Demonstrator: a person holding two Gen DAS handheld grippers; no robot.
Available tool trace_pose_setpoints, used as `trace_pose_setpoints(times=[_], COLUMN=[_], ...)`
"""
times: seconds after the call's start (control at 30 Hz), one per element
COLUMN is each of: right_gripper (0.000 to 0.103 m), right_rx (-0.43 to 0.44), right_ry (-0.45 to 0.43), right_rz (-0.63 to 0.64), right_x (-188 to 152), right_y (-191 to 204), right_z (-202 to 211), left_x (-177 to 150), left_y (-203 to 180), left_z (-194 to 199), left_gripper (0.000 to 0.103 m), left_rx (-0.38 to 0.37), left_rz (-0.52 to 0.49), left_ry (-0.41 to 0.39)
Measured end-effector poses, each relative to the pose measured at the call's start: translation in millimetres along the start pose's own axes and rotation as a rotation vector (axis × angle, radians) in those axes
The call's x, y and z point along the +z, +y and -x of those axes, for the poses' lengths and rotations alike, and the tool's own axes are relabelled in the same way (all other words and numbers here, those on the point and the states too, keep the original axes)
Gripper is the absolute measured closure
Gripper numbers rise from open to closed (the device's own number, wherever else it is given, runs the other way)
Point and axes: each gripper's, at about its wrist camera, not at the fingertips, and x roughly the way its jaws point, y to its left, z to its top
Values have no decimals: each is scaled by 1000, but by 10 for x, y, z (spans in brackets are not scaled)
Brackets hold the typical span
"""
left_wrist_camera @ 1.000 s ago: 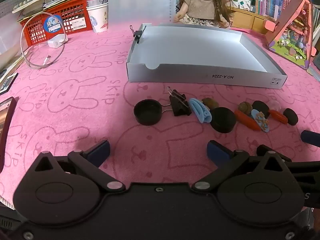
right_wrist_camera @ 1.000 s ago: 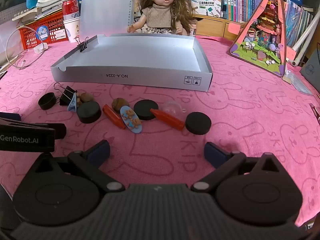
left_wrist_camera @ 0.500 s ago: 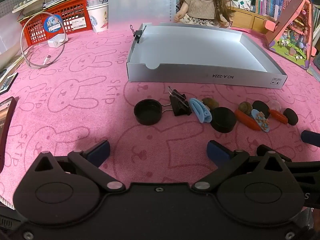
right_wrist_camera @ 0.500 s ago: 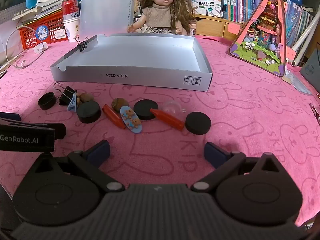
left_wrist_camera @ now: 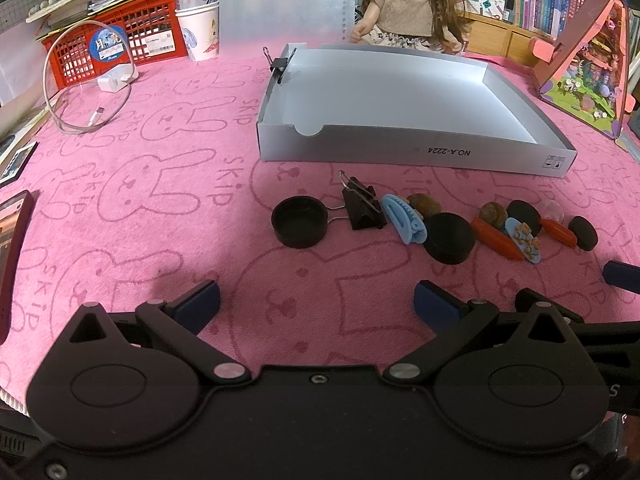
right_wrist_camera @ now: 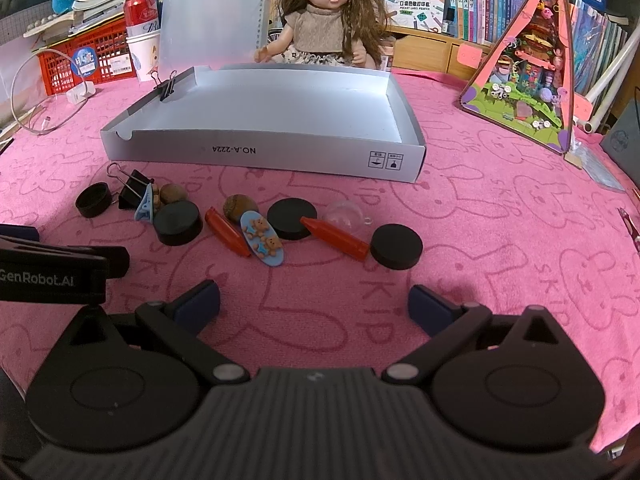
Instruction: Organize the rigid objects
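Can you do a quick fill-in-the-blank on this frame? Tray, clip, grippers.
1. The grey tray holds ____ of the small items.
2. A black binder clip is clamped on the tray's ____ wall, seen from the grippers.
3. The left gripper and the right gripper both have their jaws ____.
4. The doll sits ____ the tray.

Missing words: none; left; open; behind

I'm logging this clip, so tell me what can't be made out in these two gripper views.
- Brown lump, right wrist view: partly behind the blue clip and a black disc; identity unclear.
- Clear dome, left wrist view: small, half hidden behind an orange crayon.
- Dark object, left wrist view: cut off by the frame edge.
- Tray label symbols, right wrist view: too small.
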Motion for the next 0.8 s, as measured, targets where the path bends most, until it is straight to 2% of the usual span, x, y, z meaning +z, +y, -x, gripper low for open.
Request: trace_pose_setpoints(times=[0.8], right_gripper=[0], right_rx=[-2], right_ry=[-35], right_rz=[-10], right_x=[-49], right_y=[-5], right_z=[28], left_x=[7], left_y=[0], left_z=[7], left_gripper=[0], left_rx=[0], left_rz=[-3], left_ry=[0])
